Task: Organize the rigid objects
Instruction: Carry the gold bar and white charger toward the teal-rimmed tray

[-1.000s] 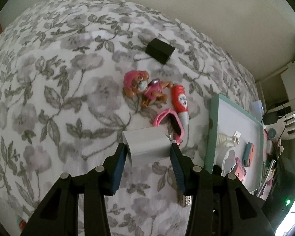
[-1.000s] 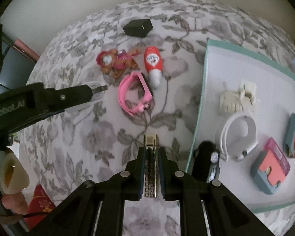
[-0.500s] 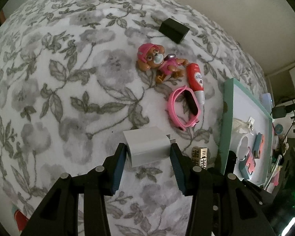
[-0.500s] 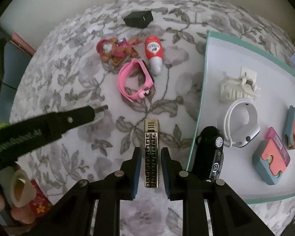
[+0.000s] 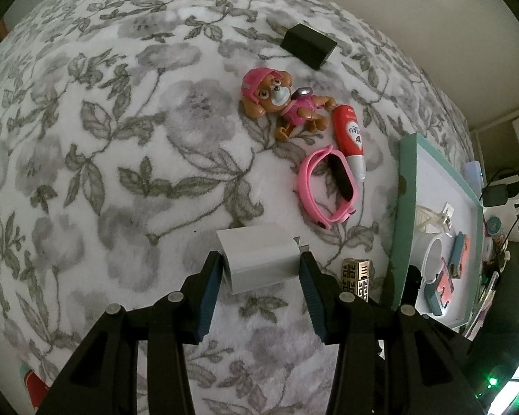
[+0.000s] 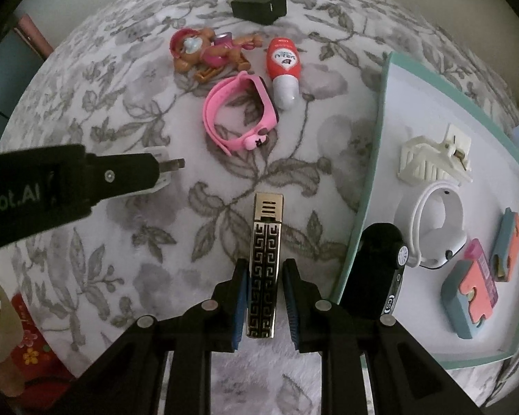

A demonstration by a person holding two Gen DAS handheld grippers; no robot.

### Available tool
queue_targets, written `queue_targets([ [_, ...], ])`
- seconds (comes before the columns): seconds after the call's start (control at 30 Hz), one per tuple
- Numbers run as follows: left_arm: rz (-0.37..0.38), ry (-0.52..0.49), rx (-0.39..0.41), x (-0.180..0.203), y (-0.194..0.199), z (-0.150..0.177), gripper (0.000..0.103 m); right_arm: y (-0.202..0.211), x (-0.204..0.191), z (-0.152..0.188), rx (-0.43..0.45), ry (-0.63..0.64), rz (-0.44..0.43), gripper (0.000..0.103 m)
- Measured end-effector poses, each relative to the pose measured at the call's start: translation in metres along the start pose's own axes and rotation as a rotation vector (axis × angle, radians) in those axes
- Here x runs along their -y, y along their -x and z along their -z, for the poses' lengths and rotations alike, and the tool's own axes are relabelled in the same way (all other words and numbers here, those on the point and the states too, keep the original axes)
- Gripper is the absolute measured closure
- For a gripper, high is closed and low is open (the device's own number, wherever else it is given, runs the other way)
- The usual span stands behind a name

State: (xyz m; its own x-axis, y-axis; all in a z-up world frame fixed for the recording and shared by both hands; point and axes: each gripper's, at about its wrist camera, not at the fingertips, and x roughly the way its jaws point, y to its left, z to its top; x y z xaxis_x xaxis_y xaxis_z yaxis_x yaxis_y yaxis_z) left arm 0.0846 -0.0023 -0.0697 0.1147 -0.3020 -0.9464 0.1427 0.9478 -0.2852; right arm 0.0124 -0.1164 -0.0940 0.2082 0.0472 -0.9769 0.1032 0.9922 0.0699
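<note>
The left gripper clamps the stiff, light, smooth white plastic charger block across its flat sides over the floral blanket, while the right gripper brackets, jaws slightly apart, the slippery gold-and-black patterned lighter lying there.

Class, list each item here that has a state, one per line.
Left gripper: shut on white charger.
Right gripper: open, gold lighter lying between its jaws.
Pink watch: strap looped closed, on blanket.
Red tube: capped, lying down.
Toy dog: lying down.
Hair clip: closed, on tray.
</note>
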Motion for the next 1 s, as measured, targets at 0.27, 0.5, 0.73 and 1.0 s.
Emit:
queue_targets([
  [0.27,0.029,-0.034,0.066,0.01,0.02,-0.006,0.056,0.029,0.004,-0.007,0.091,-0.027,-0.085,0.092],
  [0.5,0.023,-0.051,0.093,0.016,0.029,-0.008,0.056,0.028,0.014,-0.008,0.081,-0.017,-0.092,0.092],
  [0.73,0.024,-0.044,0.093,0.015,0.028,-0.01,0.056,0.026,0.024,-0.008,0.083,-0.058,-0.13,0.09],
  [1.0,0.02,-0.049,0.085,0.017,0.025,-0.01,0.056,0.016,0.014,-0.008,0.048,-0.025,-0.088,0.084],
])
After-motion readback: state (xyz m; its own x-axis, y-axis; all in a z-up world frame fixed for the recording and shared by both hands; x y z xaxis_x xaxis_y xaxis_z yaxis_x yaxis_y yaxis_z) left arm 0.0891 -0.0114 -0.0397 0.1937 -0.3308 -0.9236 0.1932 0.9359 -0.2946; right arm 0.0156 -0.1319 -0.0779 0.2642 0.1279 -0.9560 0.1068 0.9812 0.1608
